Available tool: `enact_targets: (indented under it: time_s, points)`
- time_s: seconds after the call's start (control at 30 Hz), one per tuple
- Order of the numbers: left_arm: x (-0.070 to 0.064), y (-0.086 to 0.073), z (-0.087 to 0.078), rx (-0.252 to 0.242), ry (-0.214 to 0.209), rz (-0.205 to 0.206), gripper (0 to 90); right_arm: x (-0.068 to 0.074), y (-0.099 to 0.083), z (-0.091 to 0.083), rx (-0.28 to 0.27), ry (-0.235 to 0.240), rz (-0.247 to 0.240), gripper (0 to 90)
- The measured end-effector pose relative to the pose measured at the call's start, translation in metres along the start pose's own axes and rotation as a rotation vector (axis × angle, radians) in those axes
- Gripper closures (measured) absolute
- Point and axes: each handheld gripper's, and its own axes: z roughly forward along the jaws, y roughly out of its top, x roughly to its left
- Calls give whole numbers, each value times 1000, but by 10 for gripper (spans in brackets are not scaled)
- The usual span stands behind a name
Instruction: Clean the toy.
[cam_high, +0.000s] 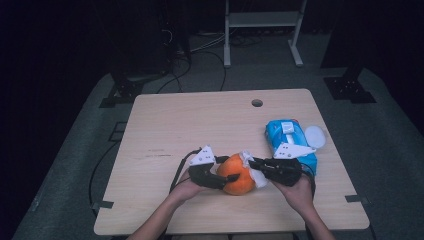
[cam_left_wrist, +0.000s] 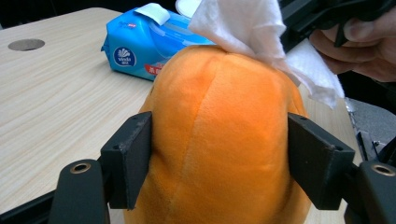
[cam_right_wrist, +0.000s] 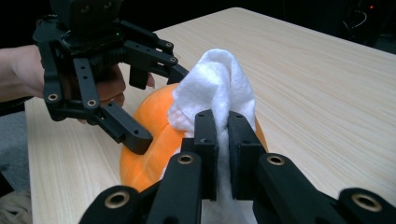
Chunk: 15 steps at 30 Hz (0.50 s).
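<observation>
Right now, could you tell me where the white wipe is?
In the high view the white wipe lies on the right top of the orange plush, pinched by the right gripper, left of the blue wipes pack.

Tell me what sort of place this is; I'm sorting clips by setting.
Probably a lab or recording studio: a bare wooden table against dark surroundings, cables across the grey floor, and a metal stand behind.
</observation>
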Motion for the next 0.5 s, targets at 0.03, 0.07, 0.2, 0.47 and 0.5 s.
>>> enact_targets:
  time_s: [0.03,0.07,0.2,0.47,0.5]
  points:
    - [0,0,0,0,1,-1,278,2,0,0,2,-2,-5,829]
    - [1,0,-1,-1,2,-2,278,4,1,0,1,-5,-12,829]
    - [4,-2,-1,-13,13,-36,274,14,4,3,-3,17,-25,828]
    - [4,-3,-4,7,-43,-13,287,15,9,2,-4,-1,-50,828]
    - [3,-3,-4,11,-46,-4,287,10,7,1,-5,-7,-30,828]
